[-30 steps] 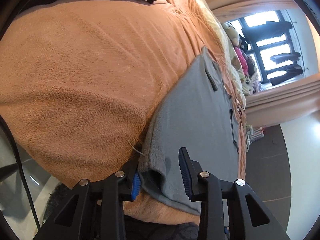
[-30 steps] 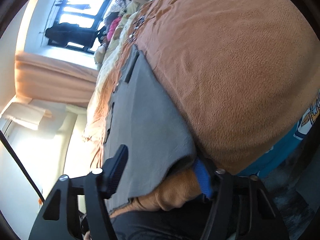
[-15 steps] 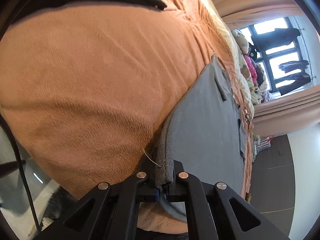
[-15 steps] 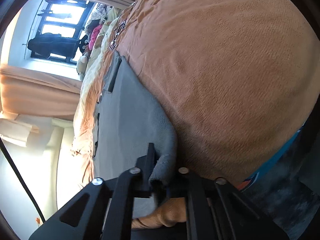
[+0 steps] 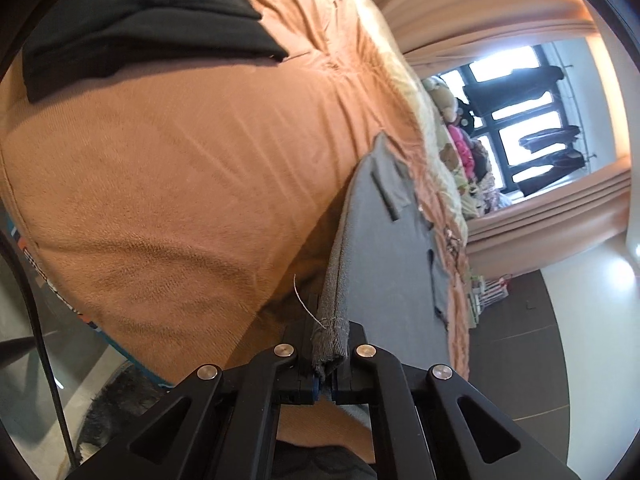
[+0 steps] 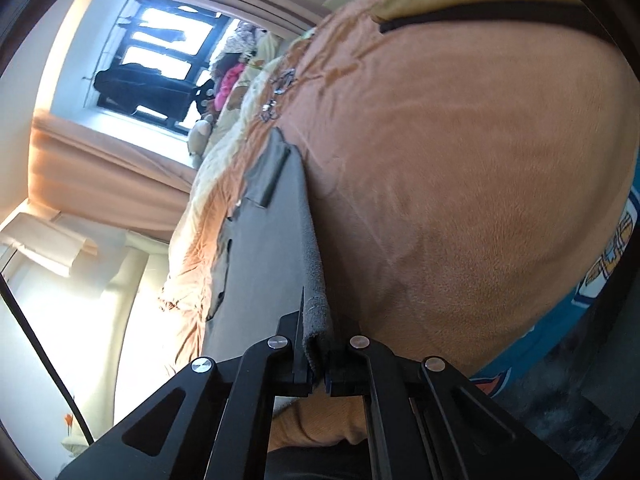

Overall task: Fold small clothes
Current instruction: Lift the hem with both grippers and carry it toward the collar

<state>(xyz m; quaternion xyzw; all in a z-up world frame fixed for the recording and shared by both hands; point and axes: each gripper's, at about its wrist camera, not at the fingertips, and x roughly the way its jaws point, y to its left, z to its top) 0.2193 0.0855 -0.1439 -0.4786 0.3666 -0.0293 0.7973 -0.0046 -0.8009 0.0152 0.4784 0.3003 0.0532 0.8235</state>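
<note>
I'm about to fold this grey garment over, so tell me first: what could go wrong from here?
1. Both the left gripper and the right gripper pinch only the rolled near corners of the grey garment; a corner might slip out mid-lift.
2. The fuzzy orange blanket may drag the cloth and wrinkle the fold.
3. A loose thread beside the left jaws could snag.

Left of the left claw (image 5: 329, 354), bare orange blanket (image 5: 180, 184) lies open up to a folded black garment (image 5: 132, 20). Right of the right claw (image 6: 318, 354), the blanket runs unobstructed. Soft toys (image 6: 228, 80) crowd the far edge.
</note>
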